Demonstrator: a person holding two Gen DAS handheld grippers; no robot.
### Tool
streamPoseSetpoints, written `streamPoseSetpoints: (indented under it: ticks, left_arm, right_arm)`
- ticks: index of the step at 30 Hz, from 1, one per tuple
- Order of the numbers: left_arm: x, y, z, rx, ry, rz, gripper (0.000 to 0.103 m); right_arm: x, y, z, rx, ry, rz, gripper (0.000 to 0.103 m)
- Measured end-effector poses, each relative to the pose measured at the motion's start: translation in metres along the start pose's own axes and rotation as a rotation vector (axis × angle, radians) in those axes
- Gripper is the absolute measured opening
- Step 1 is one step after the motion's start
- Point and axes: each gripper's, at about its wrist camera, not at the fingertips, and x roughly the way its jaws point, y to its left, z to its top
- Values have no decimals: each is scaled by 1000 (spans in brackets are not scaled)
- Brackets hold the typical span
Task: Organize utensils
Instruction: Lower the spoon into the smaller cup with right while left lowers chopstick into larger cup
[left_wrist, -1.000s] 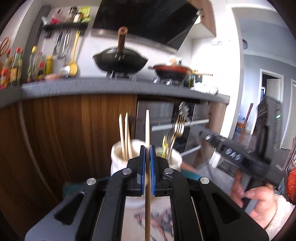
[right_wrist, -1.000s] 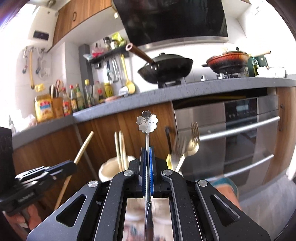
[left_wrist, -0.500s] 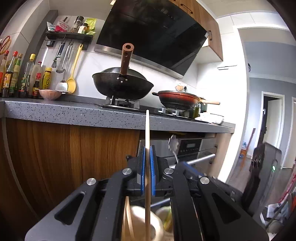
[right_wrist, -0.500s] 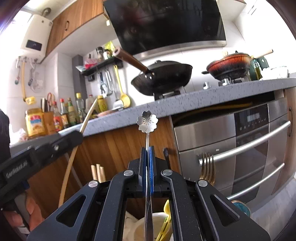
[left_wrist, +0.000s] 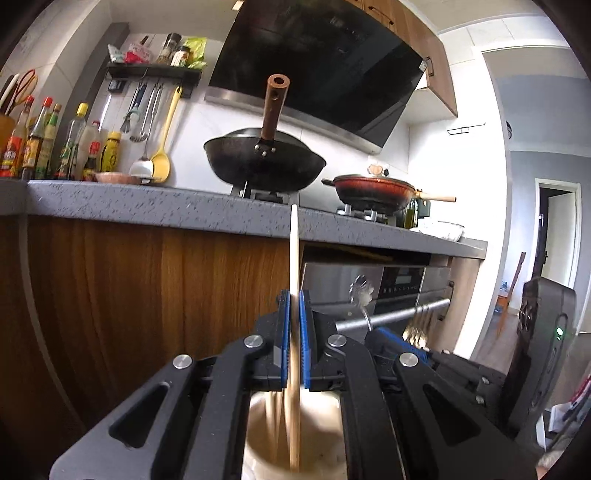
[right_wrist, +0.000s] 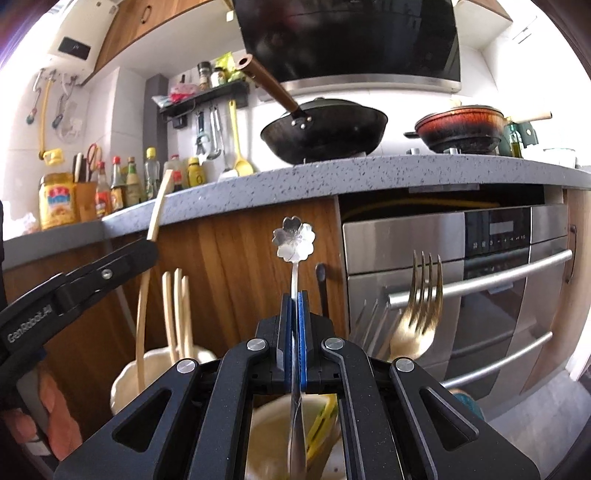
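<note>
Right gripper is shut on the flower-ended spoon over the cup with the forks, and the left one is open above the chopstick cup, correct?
Not quite: the left gripper is not open. The left wrist view shows it shut on a chopstick above the chopstick cup. The rest holds: the right gripper is shut on the flower-ended spoon over the cup with the forks.

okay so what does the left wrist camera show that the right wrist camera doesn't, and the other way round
Only the left wrist view shows the left gripper shut on a wooden chopstick over a cream holder, head on, and a doorway at far right.

Only the right wrist view shows the right gripper shut on a flower-ended spoon, a gold fork, and three chopsticks standing in a white holder.

Both show the black wok, the red pan and the oven.
</note>
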Motion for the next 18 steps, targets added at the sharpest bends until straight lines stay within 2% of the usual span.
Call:
streamPoseSetpoints:
  ticks: [3, 9, 15, 18]
  left_arm:
    - [-14, 2, -8, 12, 42, 7, 5]
    - [-23, 8, -18, 12, 126, 3, 5]
    - [-21, 4, -29, 65, 153, 14, 5]
    - [-19, 6, -32, 61, 168, 5, 5]
  right_arm:
    - [-11, 5, -5, -39, 1, -4, 4]
    - [-20, 9, -13, -60, 57, -16, 1]
    - [-19, 10, -21, -57, 94, -41, 1]
    - [-22, 9, -22, -46, 92, -41, 1]
